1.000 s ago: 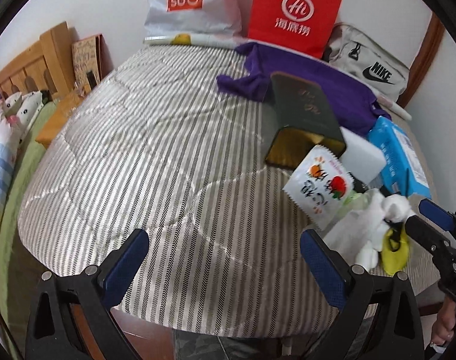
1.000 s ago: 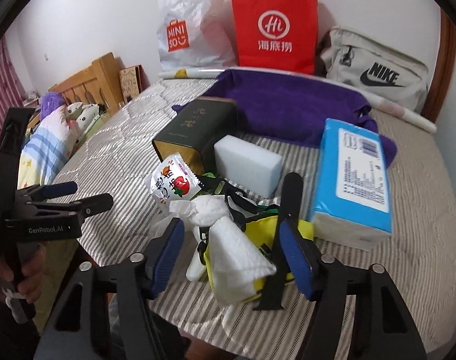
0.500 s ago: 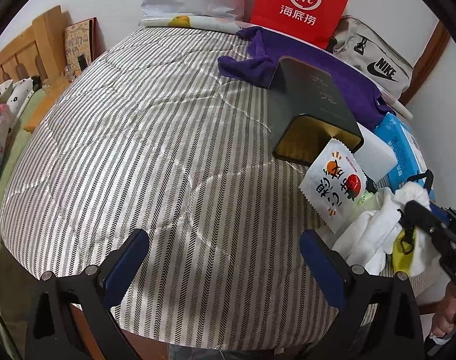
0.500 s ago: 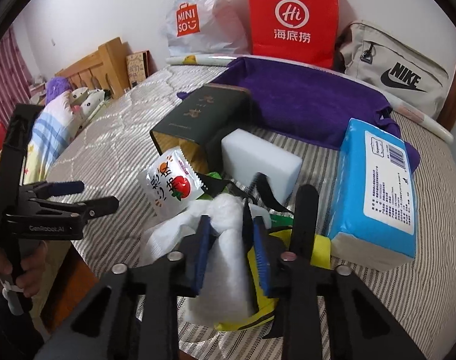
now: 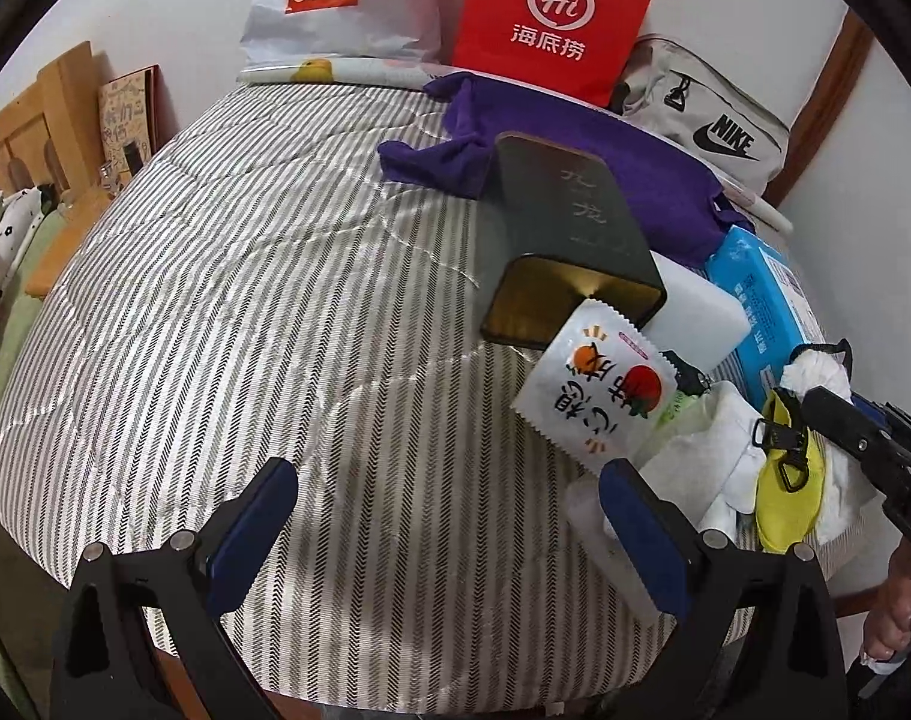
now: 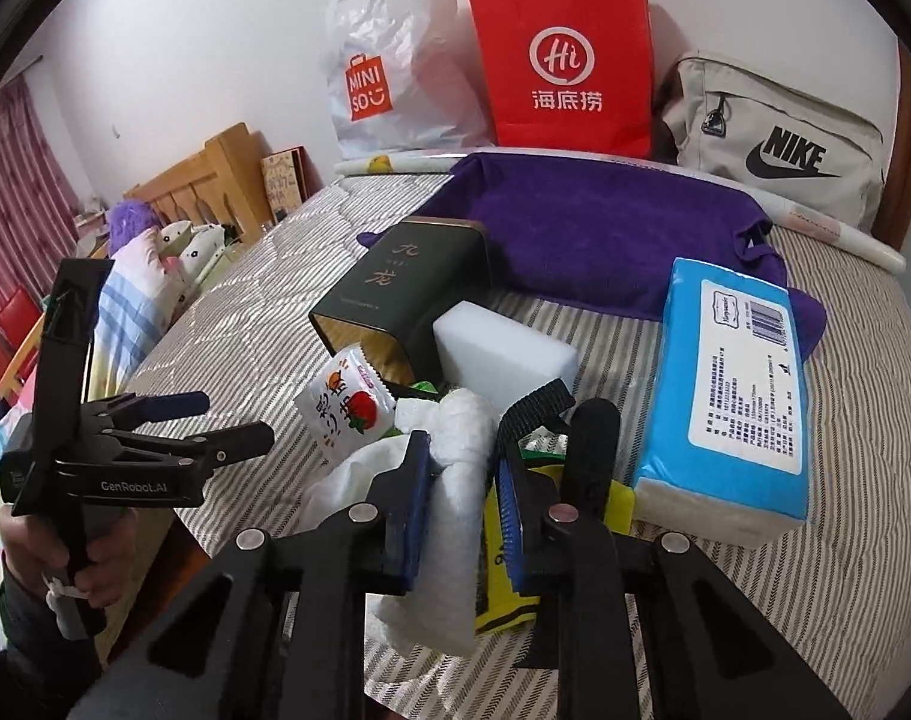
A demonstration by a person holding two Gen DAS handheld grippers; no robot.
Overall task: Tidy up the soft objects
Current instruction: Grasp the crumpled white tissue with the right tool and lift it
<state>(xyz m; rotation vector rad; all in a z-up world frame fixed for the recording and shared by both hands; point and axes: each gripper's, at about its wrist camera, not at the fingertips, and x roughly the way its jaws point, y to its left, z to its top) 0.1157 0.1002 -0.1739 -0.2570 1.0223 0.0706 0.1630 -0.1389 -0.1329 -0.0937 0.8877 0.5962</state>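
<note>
**First soft item gripped, the rest of the pile untouched**

We have the right hand-held gripper pinched narrow on the white cloth, low in the centre of the right wrist view; its blue pads press into the bunched fabric from both sides. The cloth lies on the yellow pouch at the near edge of the bed. Our left hand-held gripper hangs with its jaws wide and nothing between them, over bare striped quilt at the bottom of the left wrist view.

We judge the task barely begun. Nothing looks sorted yet: the snack packet, the white sponge block, the blue tissue pack and the purple towel sit crowded together right of centre, around the dark green tin lying on its side with its mouth open. Lifting the cloth away and placing it, then handling each remaining soft item, is all still ahead.
</note>
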